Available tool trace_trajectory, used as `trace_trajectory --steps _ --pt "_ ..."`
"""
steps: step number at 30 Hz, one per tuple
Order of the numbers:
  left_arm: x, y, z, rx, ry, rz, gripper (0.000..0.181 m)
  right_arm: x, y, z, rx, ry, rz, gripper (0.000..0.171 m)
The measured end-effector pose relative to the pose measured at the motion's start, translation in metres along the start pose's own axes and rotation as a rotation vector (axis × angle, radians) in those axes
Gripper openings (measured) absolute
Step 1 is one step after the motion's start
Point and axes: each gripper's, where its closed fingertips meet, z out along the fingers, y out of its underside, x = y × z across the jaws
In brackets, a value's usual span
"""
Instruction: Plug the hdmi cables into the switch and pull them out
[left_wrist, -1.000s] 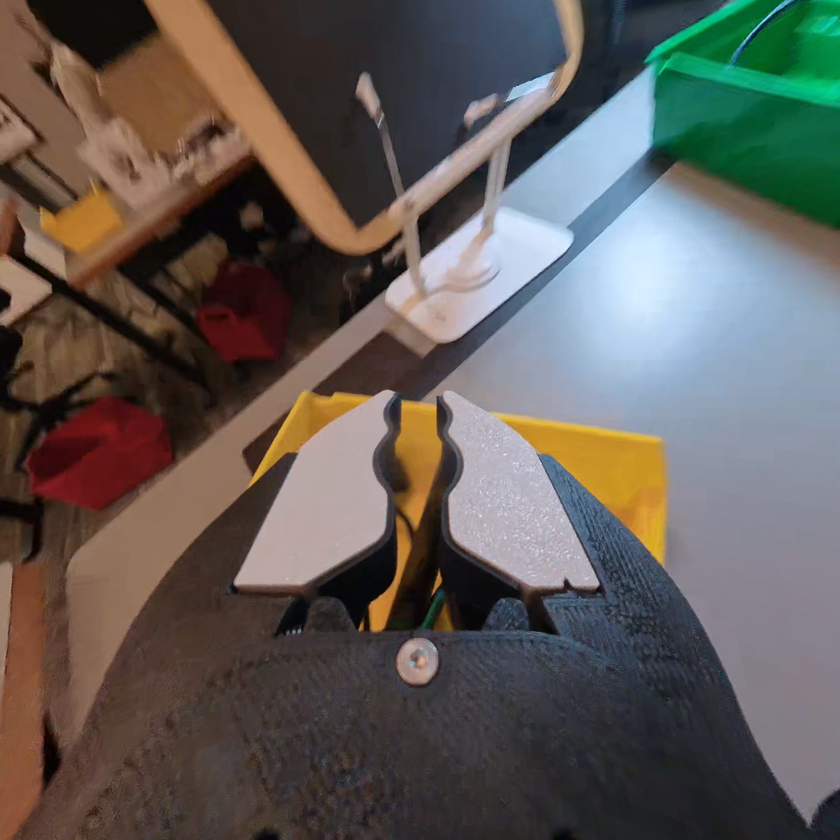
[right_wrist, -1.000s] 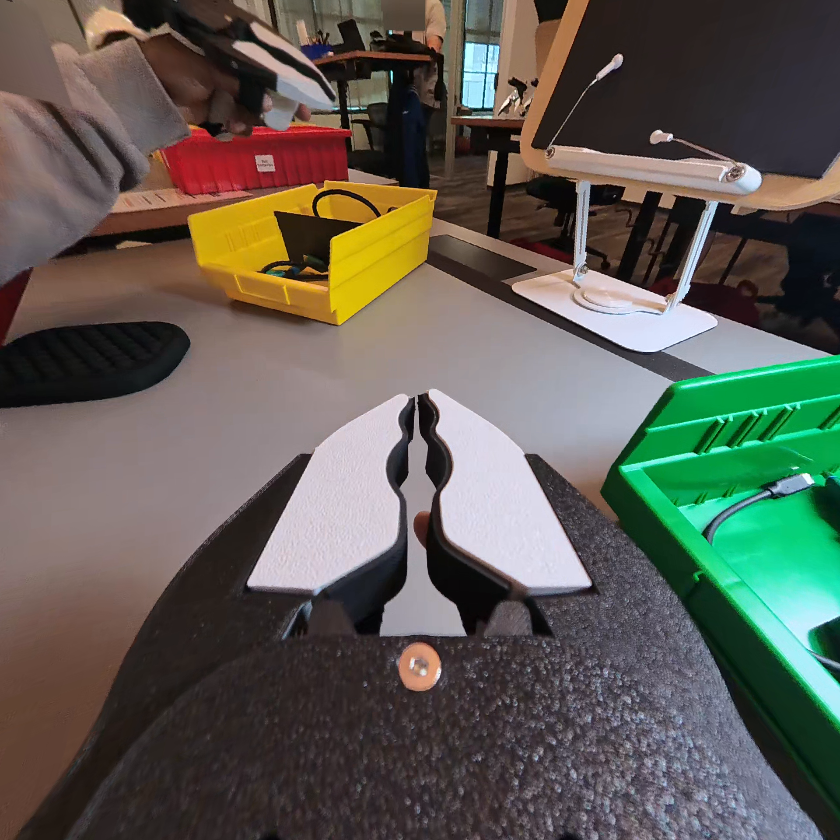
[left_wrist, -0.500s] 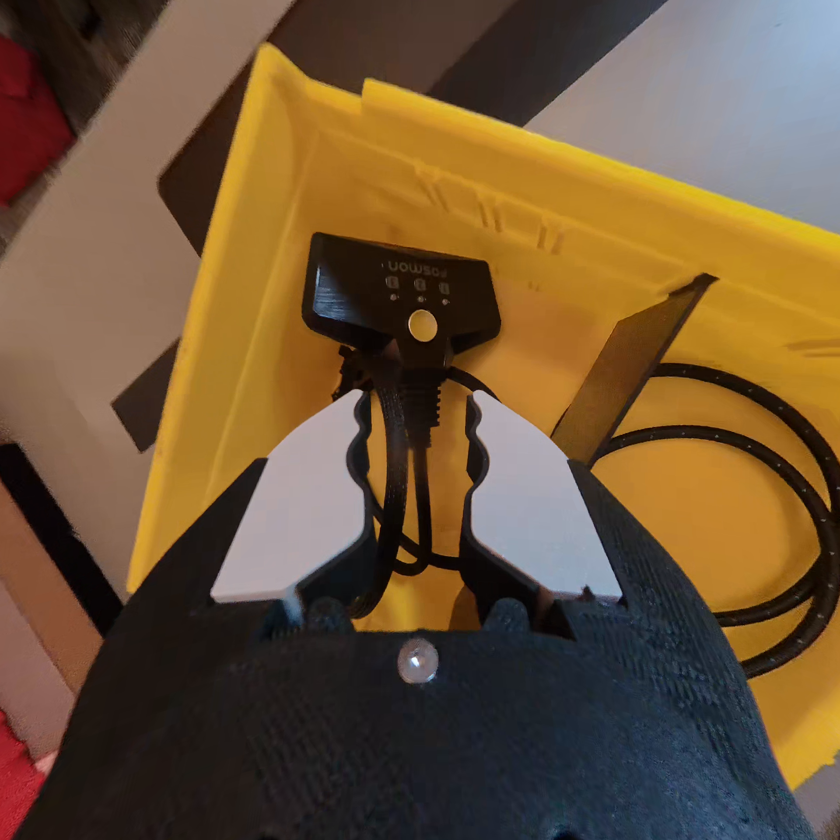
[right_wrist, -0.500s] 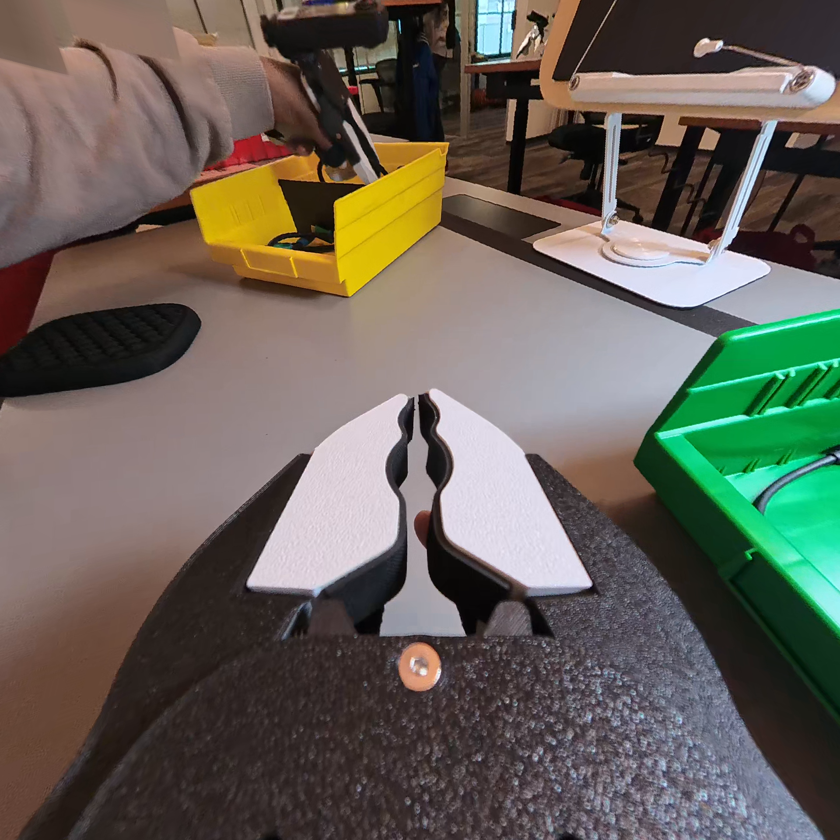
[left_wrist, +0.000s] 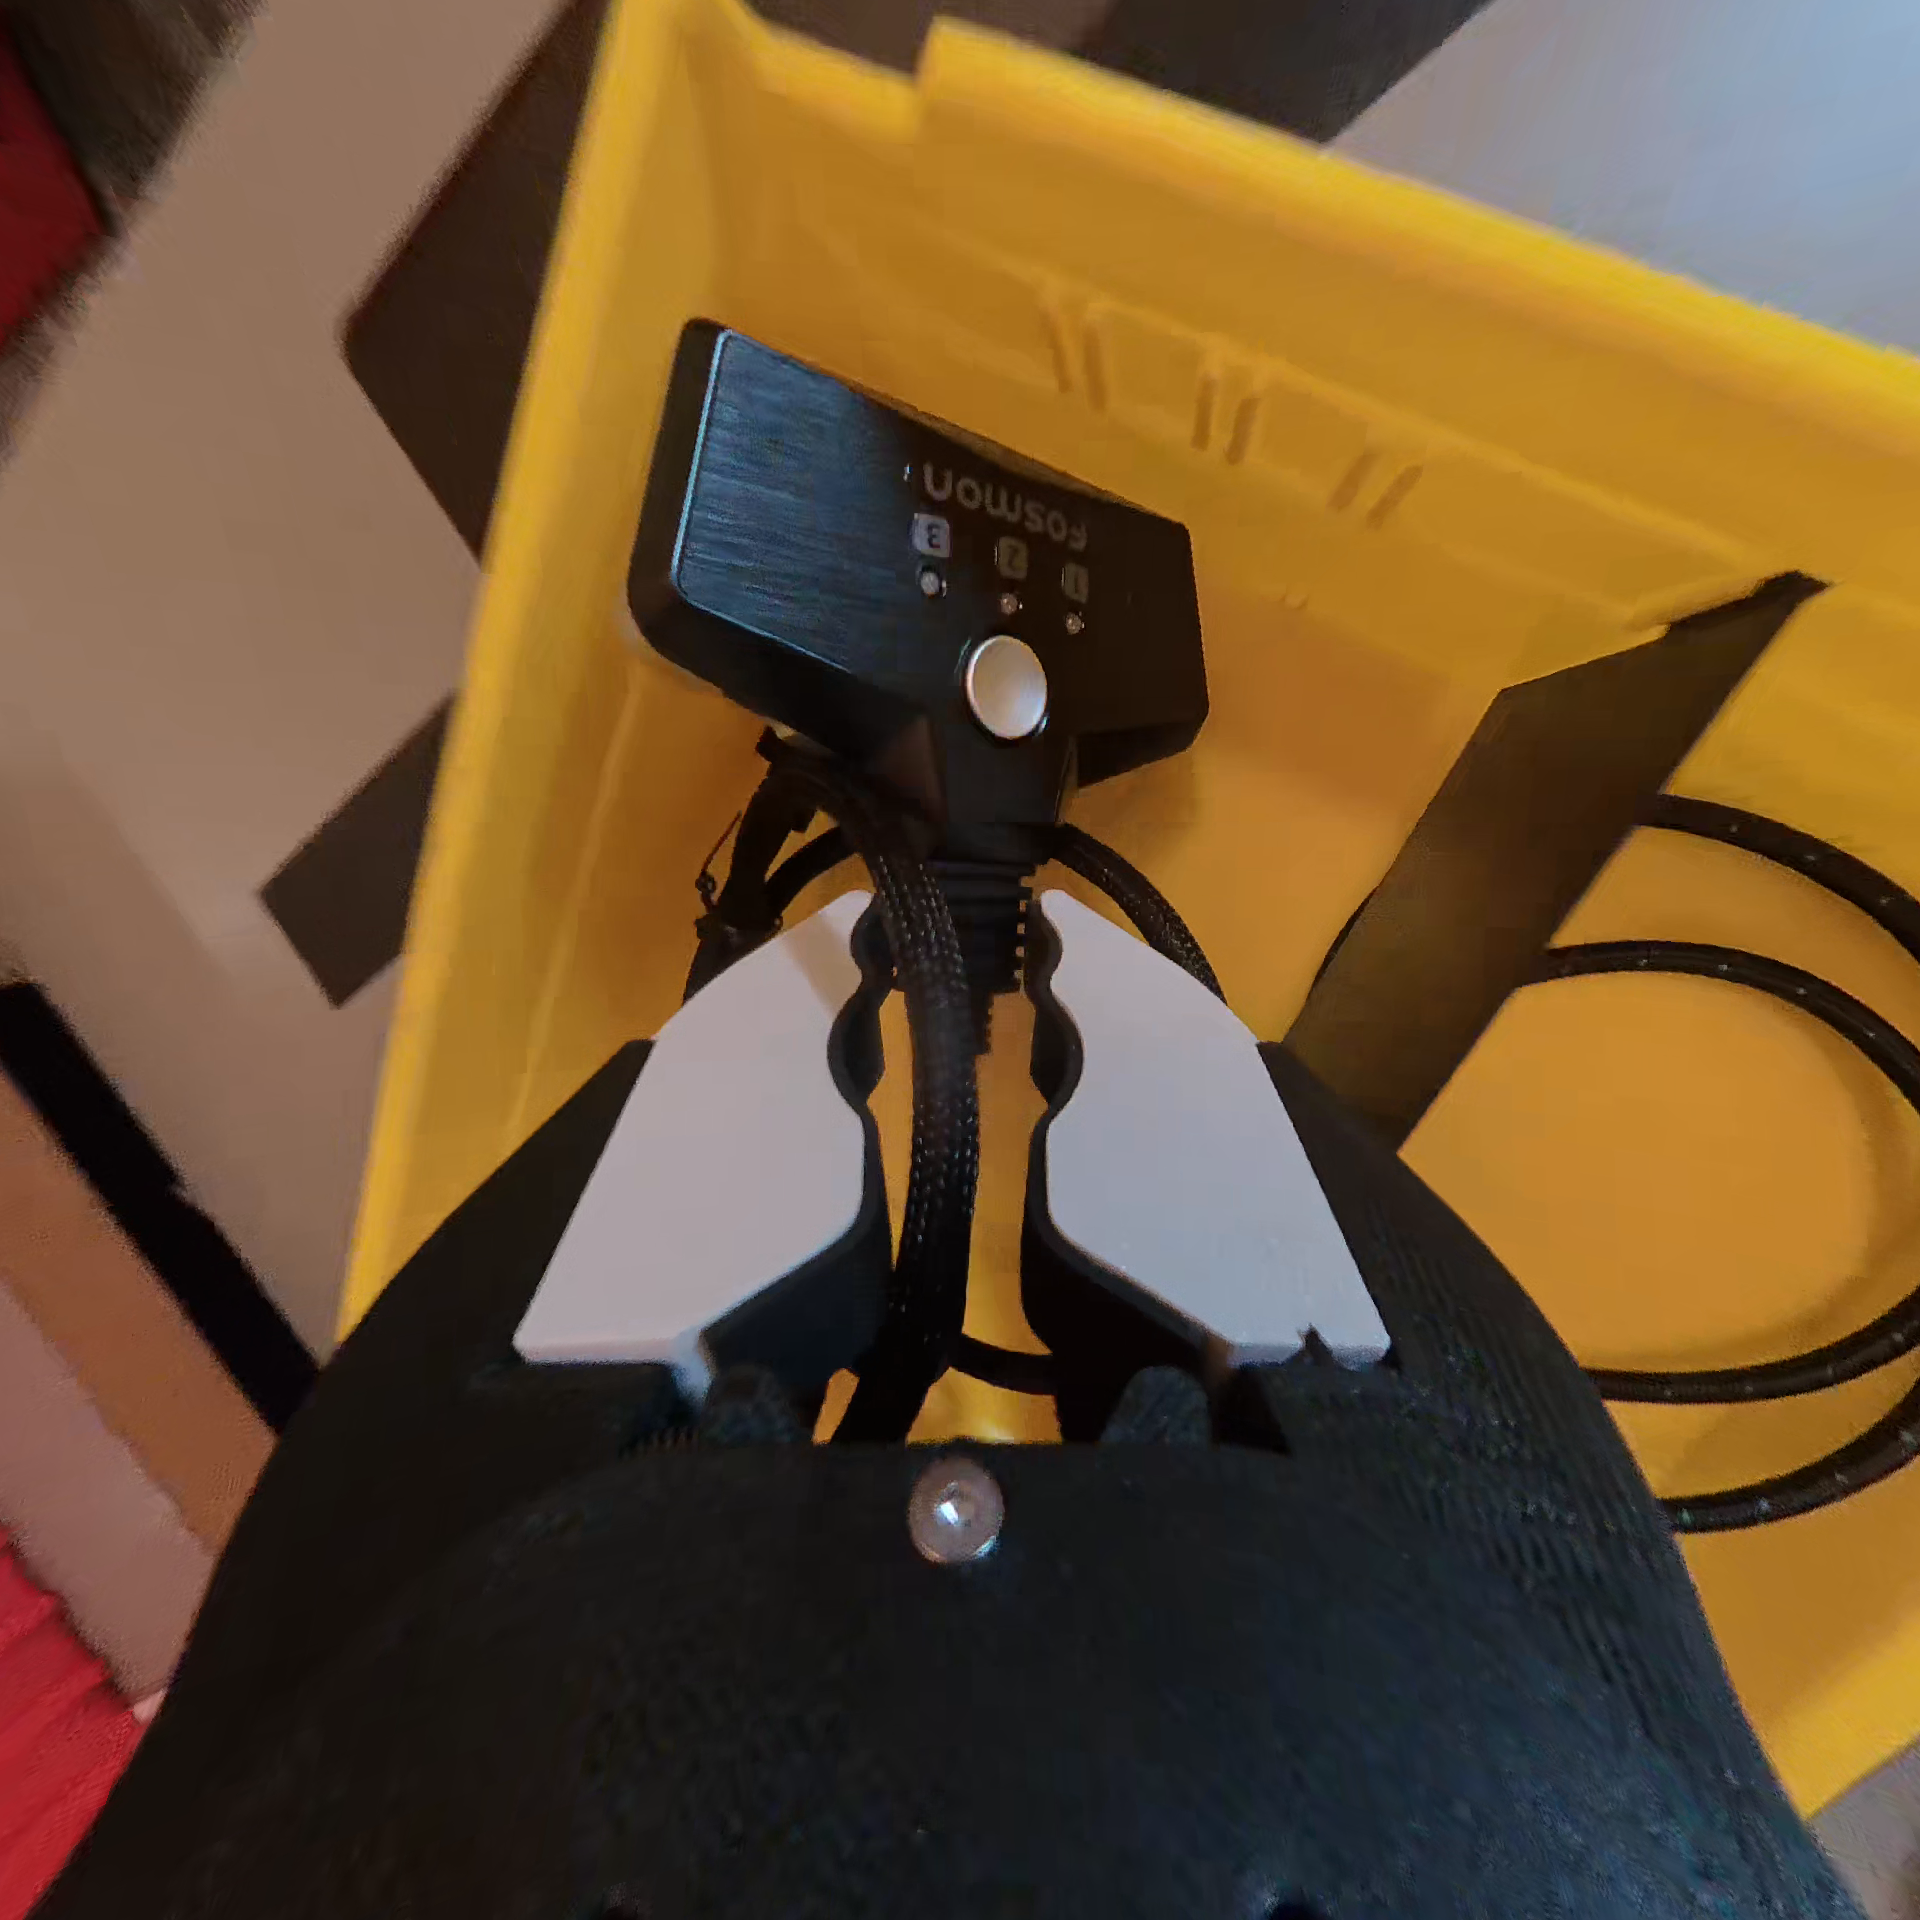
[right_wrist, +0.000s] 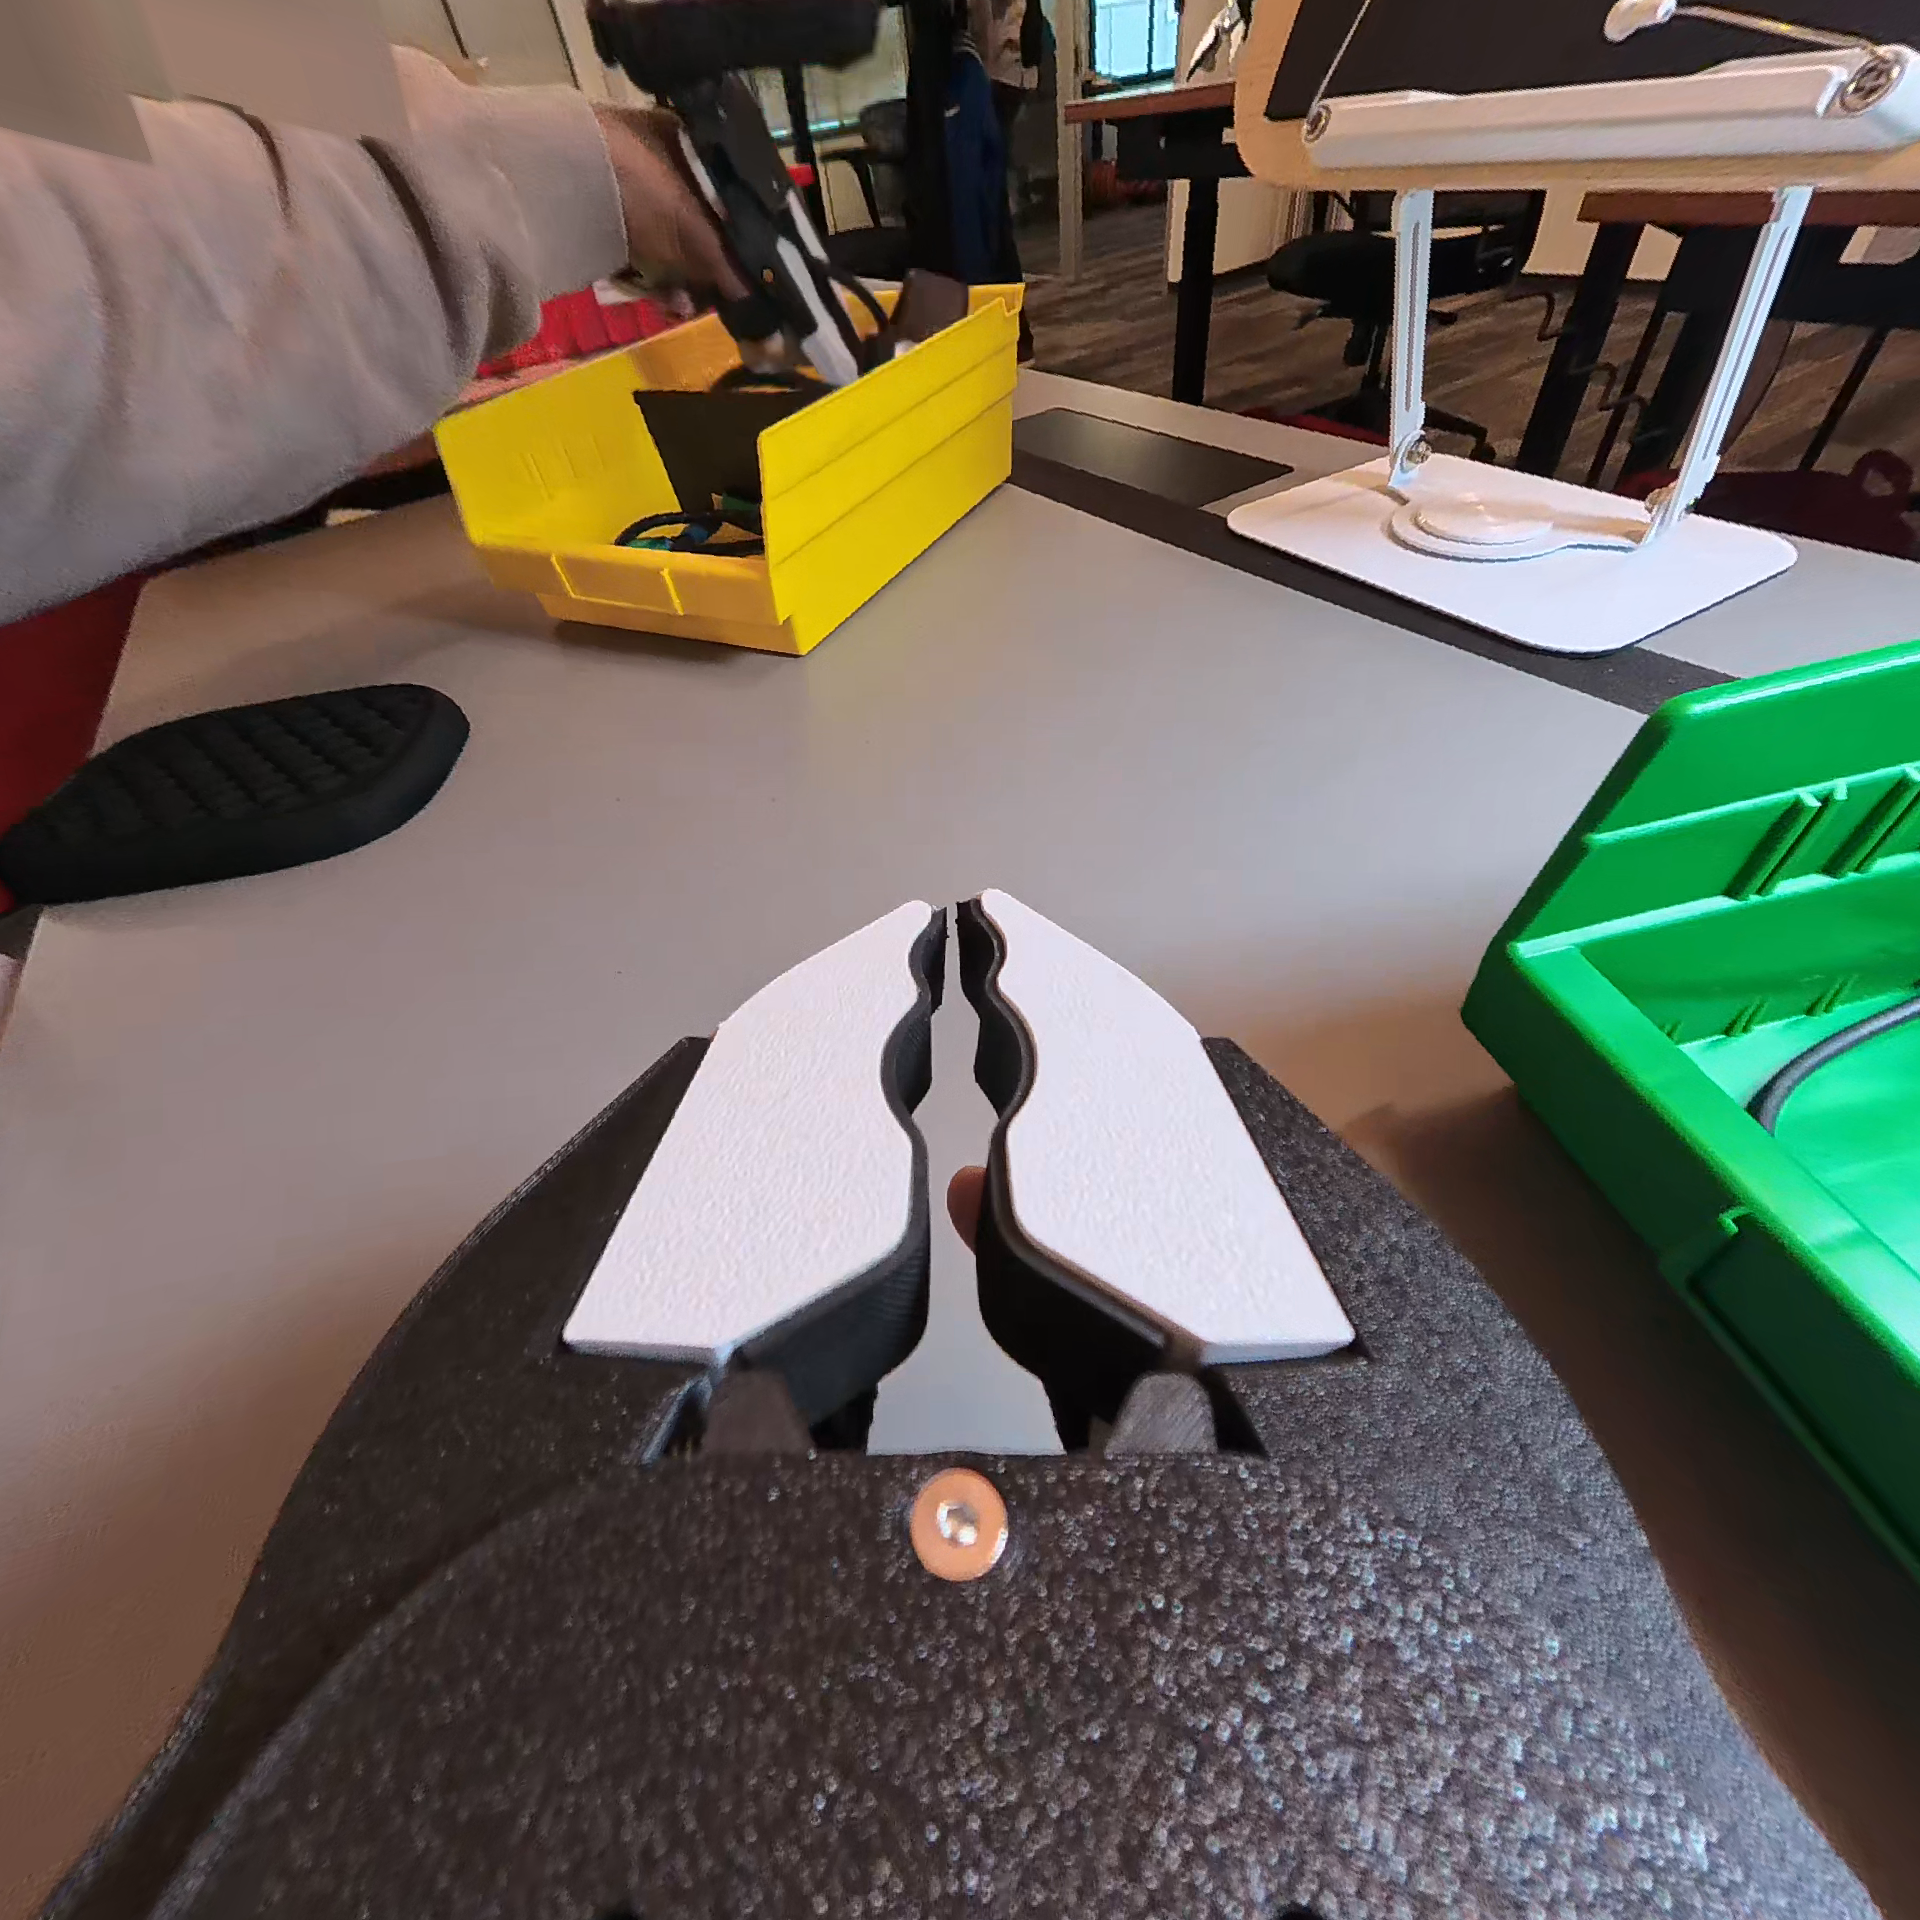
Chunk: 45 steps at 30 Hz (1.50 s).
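Item: black T-shaped HDMI switch (left_wrist: 914, 582) with brushed top and round silver button, lying at the far-left corner of the open-fronted yellow plastic bin (left_wrist: 1299, 343), its ribbed cable stem pointing toward the camera.

Item: black braided cable (left_wrist: 940, 1091), running from under the switch down between the left claw's fingers; further loops coil in the bin's right half beyond a black divider panel (left_wrist: 1538, 862).

Item: left claw (left_wrist: 951, 935), white-faced fingers apart, straddling the braided cable and the stem without pinching either. Judged purpose: lined up to close on the switch's neck and lift it out.

Item: right claw (right_wrist: 956, 914), fingers together on nothing, held low above the grey counter (right_wrist: 1039, 748); judged idle, waiting near the green plastic bin (right_wrist: 1662, 935), in which a dark cable shows.

Item: white tablet stand (right_wrist: 1507, 551), at the counter's far edge.
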Motion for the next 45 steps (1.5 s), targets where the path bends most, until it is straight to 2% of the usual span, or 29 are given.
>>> trace_trajectory --steps 3,8,12,15,20,23,24,27,28,30,33,38,42,45 --pt "-0.009 -0.021 -0.045 0.139 -0.054 0.041 0.025 -0.002 -0.001 0.000 0.007 -0.004 -0.013 0.003" --pt "0.008 -0.066 -0.151 0.512 -0.099 0.109 0.025 -0.012 -0.002 0.007 0.011 -0.031 -0.038 0.006" --pt "0.075 -0.091 -0.224 0.854 -0.027 0.211 0.025 -0.033 -0.017 0.019 0.063 -0.042 -0.059 0.017" --pt "0.149 -0.096 -0.251 1.064 0.071 0.264 0.025 -0.060 -0.046 0.033 0.157 -0.041 -0.104 0.030" --pt "0.279 -0.089 -0.249 1.310 0.286 0.285 0.025 -0.097 -0.105 0.048 0.366 -0.114 -0.043 0.040" --pt "0.335 -0.083 -0.230 1.385 0.421 0.247 0.025 -0.104 -0.118 0.056 0.396 -0.168 -0.003 0.054" --pt "0.350 -0.080 -0.223 1.411 0.443 0.237 0.025 -0.105 -0.117 0.057 0.406 -0.181 -0.011 0.053" --pt "0.391 -0.064 -0.194 1.354 0.515 0.273 0.025 -0.108 -0.106 0.049 0.455 -0.218 -0.075 0.027" --pt "0.398 -0.061 -0.186 1.337 0.507 0.295 0.025 -0.108 -0.098 0.049 0.432 -0.218 -0.117 0.025" --pt "0.407 -0.057 -0.177 1.298 0.528 0.354 0.025 -0.108 -0.087 0.046 0.368 -0.244 -0.177 0.022" --pt "0.408 -0.058 -0.177 1.271 0.550 0.379 0.024 -0.099 -0.090 0.035 0.346 -0.242 -0.224 0.022" --pt "0.380 -0.056 -0.204 1.383 0.537 0.343 0.025 -0.088 -0.106 0.003 0.345 -0.253 -0.299 0.021" --pt "0.362 -0.051 -0.218 1.419 0.580 0.315 0.036 -0.101 -0.104 -0.016 0.268 -0.396 -0.310 0.021" --pt "0.368 -0.043 -0.225 1.418 0.656 0.371 0.041 -0.110 -0.099 -0.023 0.243 -0.500 -0.281 0.021"
